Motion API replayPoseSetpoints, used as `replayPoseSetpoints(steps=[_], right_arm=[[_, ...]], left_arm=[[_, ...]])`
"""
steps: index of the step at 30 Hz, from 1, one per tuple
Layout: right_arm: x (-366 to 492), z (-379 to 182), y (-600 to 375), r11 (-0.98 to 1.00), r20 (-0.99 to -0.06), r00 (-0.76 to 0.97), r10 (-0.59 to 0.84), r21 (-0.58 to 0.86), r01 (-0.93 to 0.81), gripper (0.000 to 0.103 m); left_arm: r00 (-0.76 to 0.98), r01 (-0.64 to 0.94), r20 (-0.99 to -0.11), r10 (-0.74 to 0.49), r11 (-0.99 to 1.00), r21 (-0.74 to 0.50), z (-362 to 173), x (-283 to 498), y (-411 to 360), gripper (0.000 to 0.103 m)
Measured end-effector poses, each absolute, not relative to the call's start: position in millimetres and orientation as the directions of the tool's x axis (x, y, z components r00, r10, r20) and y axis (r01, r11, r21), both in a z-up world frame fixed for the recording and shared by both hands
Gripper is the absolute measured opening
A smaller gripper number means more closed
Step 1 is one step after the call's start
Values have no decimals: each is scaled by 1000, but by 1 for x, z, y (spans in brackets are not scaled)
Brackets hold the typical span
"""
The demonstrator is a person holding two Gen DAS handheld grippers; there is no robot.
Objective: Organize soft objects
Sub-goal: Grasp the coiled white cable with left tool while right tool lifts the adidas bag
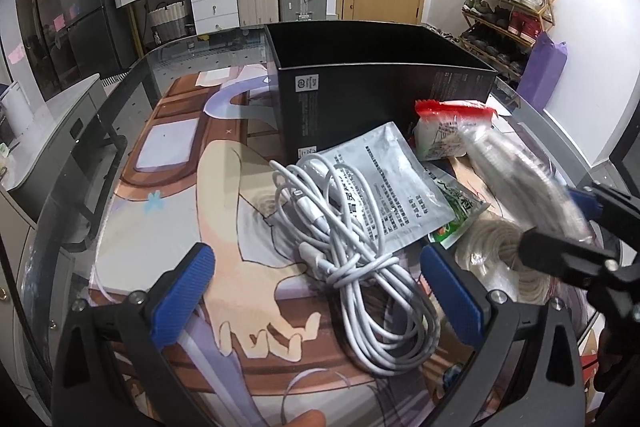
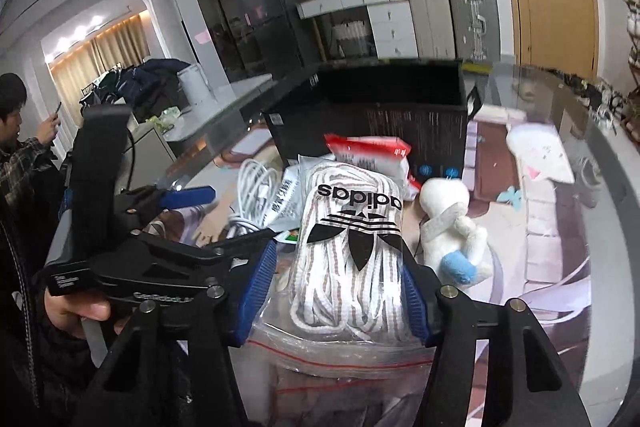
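Right tool (image 2: 340,267): both blue pads pressed on sides of a clear bag of white laces (image 2: 348,251), black trefoil logo on front, bag lifted off the pile; seen blurred at right edge of left-wrist view (image 1: 528,179). A 2nd zip bag w/ red seal line (image 2: 340,359) directly below, nearer the camera.

Left tool (image 1: 320,287): wide, nothing between pads, hovering over a bundle of white cable (image 1: 360,267) lying on the desk mat (image 1: 180,227); a fingertip at bottom edge.

Black box (image 1: 380,75): open top, upright, at far side of desk, behind the pile; inside not visible.

Pile in front of box, L to R in left-wrist view: cable bundle, grey foil packet (image 1: 384,187) partly over the cable, green packet (image 1: 456,211) under foil packet's right edge, red-topped snack bag (image 1: 448,131) touching the box's front wall.

White plush toy (image 2: 452,223) w/ blue foot: on mat just right of the lace bag, apart from box.

Background: drawers, 2 suitcases, wooden door, shoe rack at right; person in plaid sleeve (image 2: 20,155) at far left of right-wrist view, holding up a phone.
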State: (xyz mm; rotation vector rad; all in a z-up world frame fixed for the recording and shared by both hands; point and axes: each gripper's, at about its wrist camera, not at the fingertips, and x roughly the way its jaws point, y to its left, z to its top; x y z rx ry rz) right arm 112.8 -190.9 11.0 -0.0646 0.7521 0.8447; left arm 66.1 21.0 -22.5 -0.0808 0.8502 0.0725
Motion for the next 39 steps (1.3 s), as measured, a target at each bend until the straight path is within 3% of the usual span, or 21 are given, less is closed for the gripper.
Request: replayPoseSetpoints(steps=[4,6,7,9,13,16,39], right_arm=[[103,18,-200,679,-593,456,664,223,-699,59],[101,20,-203,679,-586,464,664,212,-703,59],[101,21,-204,679,-582,465,667,219,-701,59],[101,21,-207,684,-581,469,665,221,-696,59],[100,23,-210,685,-572,477,668,221,-694,59],[99,22,-211,689,-571,481,665,221,-690,59],[101,43,-207,711,-560,534,634,149,-688,59]], left_arm=[[657,-94,-753,21,994,-54,-21,63,21,103],[651,-92,-759,6,993,-71,-22,64,22,98],[646,-95,-763,-1,992,-82,-24,64,24,88],[637,-88,-771,-31,990,-113,-26,65,26,79],[658,-52,-751,-62,990,-128,-24,58,26,45],[666,-42,-741,-78,989,-142,-23,54,29,34],[758,-19,-639,-128,976,-218,23,35,45,33]])
